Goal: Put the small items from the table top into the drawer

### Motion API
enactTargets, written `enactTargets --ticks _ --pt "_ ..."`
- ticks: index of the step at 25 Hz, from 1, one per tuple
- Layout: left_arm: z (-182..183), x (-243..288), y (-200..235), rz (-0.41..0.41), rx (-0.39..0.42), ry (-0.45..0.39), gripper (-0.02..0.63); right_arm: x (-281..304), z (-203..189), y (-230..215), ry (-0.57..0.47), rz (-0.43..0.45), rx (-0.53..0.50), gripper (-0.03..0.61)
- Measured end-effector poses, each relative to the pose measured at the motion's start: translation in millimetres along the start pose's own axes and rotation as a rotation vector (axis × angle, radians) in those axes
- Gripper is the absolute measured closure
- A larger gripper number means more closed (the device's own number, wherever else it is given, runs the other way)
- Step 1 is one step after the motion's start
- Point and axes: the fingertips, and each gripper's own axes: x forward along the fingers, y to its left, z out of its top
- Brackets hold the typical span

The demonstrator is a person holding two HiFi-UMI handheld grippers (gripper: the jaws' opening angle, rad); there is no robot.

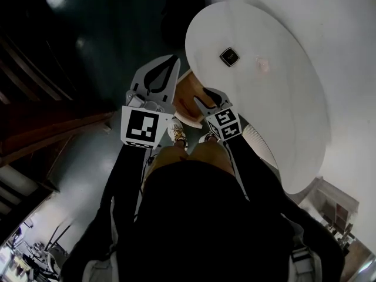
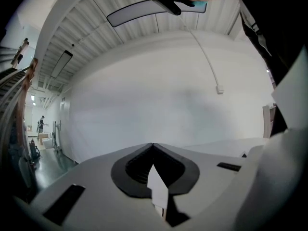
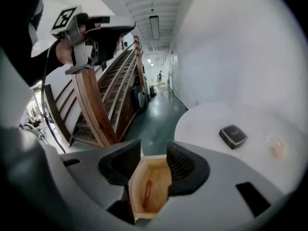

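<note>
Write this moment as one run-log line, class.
left claw: shut | right claw: open, over drawer | drawer: open, reddish item inside | table: dark box, pale item

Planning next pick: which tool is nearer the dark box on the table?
Right. The right tool is over the open drawer at the table edge; the left tool is farther from the dark box, over the floor.

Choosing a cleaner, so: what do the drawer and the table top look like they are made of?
The drawer: apparently unpainted light wood, matt; grain streaks show on its floor. The table top: smooth white surface, probably laminate or painted; no grain visible.
</note>
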Motion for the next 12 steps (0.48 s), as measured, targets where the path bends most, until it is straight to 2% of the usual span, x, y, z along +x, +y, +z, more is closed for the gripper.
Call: enactTargets --ticks 6,12 --pt "18 18 -11 -0.012 0.005 -0.019 0.600 -50 80 -40 -0.210 -0.121 -0.048 0.394" --pt "33 39 -19 -0.011 0.050 -0.034 0.600 -110 146 -75 -0.382 -0.207 -0.108 0.394"
